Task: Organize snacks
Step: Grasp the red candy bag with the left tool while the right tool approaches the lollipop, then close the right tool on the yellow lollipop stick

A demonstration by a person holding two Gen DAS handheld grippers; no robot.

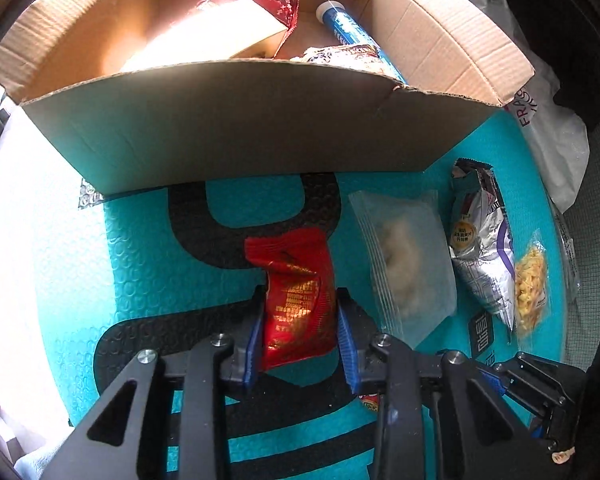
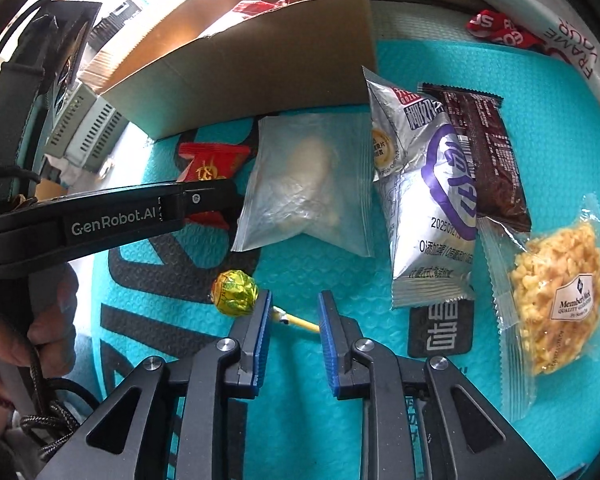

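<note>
My left gripper [image 1: 300,296] is shut on a red snack packet [image 1: 290,256], its blue pads pressing both sides, low over the teal mat [image 1: 140,248] just in front of the open cardboard box [image 1: 260,128]. In the right wrist view the same red packet [image 2: 208,160] shows beyond the left gripper's black body. My right gripper [image 2: 295,298] stands open above the mat. A yellow-wrapped lollipop [image 2: 234,292] lies there, its head just left of the left pad and its stick running between the fingers, untouched.
The box holds a blue tube [image 1: 348,28], a beige carton and more packets. On the mat lie a clear bag [image 2: 308,184], a silver-purple packet [image 2: 428,200], a brown packet [image 2: 488,152] and a yellow snack bag [image 2: 556,296]. A grey device [image 2: 88,132] sits left.
</note>
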